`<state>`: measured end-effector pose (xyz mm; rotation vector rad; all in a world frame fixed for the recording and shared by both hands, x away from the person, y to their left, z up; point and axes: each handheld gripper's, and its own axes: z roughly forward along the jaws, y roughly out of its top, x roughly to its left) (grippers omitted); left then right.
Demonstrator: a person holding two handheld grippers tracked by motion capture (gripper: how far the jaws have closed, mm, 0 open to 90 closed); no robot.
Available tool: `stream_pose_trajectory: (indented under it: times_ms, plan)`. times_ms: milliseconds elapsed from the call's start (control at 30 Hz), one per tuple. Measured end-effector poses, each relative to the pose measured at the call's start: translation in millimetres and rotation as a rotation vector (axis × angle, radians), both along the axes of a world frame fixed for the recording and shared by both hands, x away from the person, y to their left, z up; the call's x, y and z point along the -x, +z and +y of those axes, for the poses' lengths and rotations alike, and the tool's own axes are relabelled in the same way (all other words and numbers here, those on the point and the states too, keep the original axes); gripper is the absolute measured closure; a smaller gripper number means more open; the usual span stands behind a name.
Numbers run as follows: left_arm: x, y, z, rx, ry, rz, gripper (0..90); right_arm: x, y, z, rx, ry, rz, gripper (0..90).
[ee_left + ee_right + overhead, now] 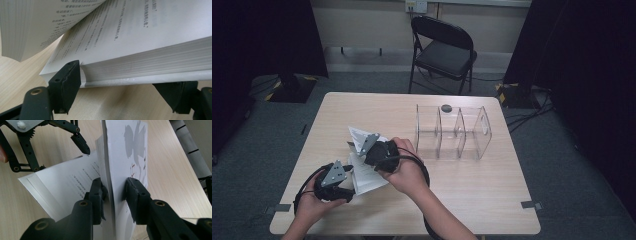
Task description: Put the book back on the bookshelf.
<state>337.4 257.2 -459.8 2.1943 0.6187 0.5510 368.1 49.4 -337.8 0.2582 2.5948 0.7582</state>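
Observation:
A thick white paperback book [368,181] lies open on the table's front left. My right gripper [360,151] is shut on the raised front cover [127,150] together with a sheaf of pages, holding them upright above the flat printed page [67,180]. My left gripper [348,192] sits at the book's near edge. In the left gripper view its jaws stand wide apart [117,92] along the lower page block [150,67], with the lifted pages [32,22] arching overhead. One left fingertip [83,146] rests at the far edge of the flat page.
A clear acrylic divided organizer [452,132] stands right of the book, a small dark round object [446,107] at its back rim. A black folding chair [444,50] stands beyond the wooden table [472,190]. Black cables loop around both hands.

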Motion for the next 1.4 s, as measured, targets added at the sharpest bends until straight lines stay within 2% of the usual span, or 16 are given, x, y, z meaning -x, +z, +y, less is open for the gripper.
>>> stream_pose_trajectory:
  times_ms: [267, 433, 533, 667, 767, 833, 867, 900, 1033, 1067, 1133, 1167, 1300, 1367, 1400]
  plan:
    - [3.6, 8.2, -1.7, -0.015, -0.018, -0.023, 24.5, 2.6, 3.9, 2.5, 0.021, 0.013, 0.006, 67.1]
    - [2.9, 9.1, 0.5, -0.01, -0.03, -0.02, 27.9, 1.4, 4.7, 3.9, 0.011, 0.01, 0.015, 67.1]
    - [2.9, 12.9, 0.0, -0.03, -0.036, -0.025, 29.2, -0.5, 5.0, 2.9, 0.005, 0.02, 0.019, 67.0]
    - [4.0, 14.4, -0.5, -0.023, -0.034, -0.025, 29.6, 0.3, 5.1, 2.3, 0.013, 0.02, 0.031, 67.0]
    - [12.5, 18.6, -1.6, -0.001, -0.047, -0.02, 29.4, 3.4, 9.6, -2.0, 0.014, 0.021, 0.065, 67.3]
    - [16.5, 23.0, -5.3, -0.04, -0.076, -0.028, 29.4, 5.5, 13.3, -3.9, 0.021, 0.026, 0.075, 67.4]
    - [16.5, 23.0, -5.3, -0.04, -0.076, -0.028, 29.2, 6.1, 14.8, -4.1, 0.023, 0.025, 0.077, 67.5]
    - [17.5, 24.4, -7.4, -0.059, -0.089, -0.036, 28.8, 6.3, 15.7, -3.5, 0.024, 0.028, 0.075, 67.5]
    - [17.5, 22.9, -11.7, -0.067, -0.09, -0.044, 27.9, 6.2, 16.9, -0.3, 0.028, 0.025, 0.07, 67.5]
    - [16.6, 22.0, -13.5, -0.075, -0.095, -0.065, 27.7, 5.7, 17.1, 1.9, 0.03, 0.034, 0.074, 67.4]
    - [16.9, 23.6, -13.5, -0.078, -0.107, -0.079, 32.1, 5.8, 17.1, 5.1, 0.037, 0.036, 0.073, 67.1]
    - [16.8, 24.6, -13.3, -0.059, -0.104, -0.082, 32.1, 5.8, 17.1, 5.1, 0.037, 0.036, 0.073, 67.1]
    - [14.9, 29.8, -9.5, -0.051, -0.095, -0.095, 37.5, 3.2, 17.6, 9.5, 0.033, 0.044, 0.073, 66.5]
    - [14.7, 31.2, -8.4, -0.061, -0.091, -0.098, 39.9, 2.4, 18.2, 11.6, 0.036, 0.046, 0.076, 66.4]
    - [14.7, 32.5, -8.3, -0.08, -0.088, -0.109, 42.9, 2.3, 17.8, 13.4, 0.038, 0.054, 0.077, 65.6]
